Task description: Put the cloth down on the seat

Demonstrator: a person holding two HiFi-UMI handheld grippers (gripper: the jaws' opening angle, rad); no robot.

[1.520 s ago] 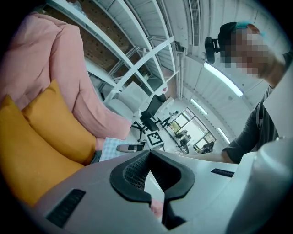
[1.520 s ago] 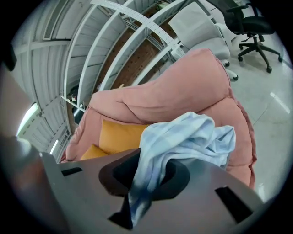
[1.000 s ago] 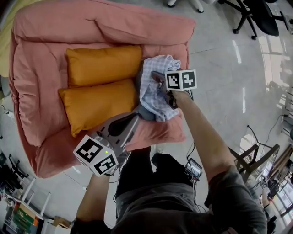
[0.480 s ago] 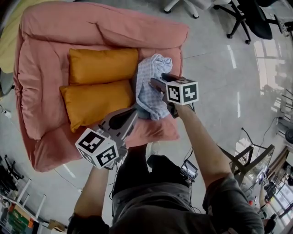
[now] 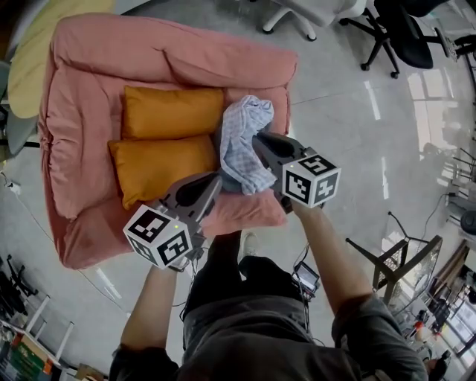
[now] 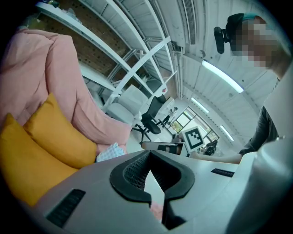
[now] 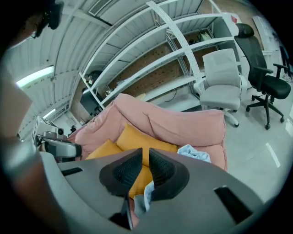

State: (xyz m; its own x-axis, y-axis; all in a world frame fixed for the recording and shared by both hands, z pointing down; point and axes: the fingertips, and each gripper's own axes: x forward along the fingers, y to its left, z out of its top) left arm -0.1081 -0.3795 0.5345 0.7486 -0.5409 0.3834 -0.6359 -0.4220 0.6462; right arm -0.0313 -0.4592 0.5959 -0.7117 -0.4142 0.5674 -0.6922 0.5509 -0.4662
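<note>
Cloth [image 5: 239, 123] seemingly beneath closing, empty right gripper [image 5: 258, 138]

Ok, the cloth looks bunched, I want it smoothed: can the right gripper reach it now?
Likely yes: the right gripper hangs close by the cloth, nothing between; its empty jaws have just been closing and need reopening.

Glossy grey floor [image 5: 349, 104], office chairs [image 5: 416, 18], white shelving [image 7: 187, 59]

You have no readable words, numbers or brand names here. The left marker cube [image 5: 158, 237] and the right marker cube [image 5: 311, 178] carry only black-and-white square patterns, no letters. Any print on the distant shelves [image 7: 183, 55] is, as far as I can tell, too small to read.
</note>
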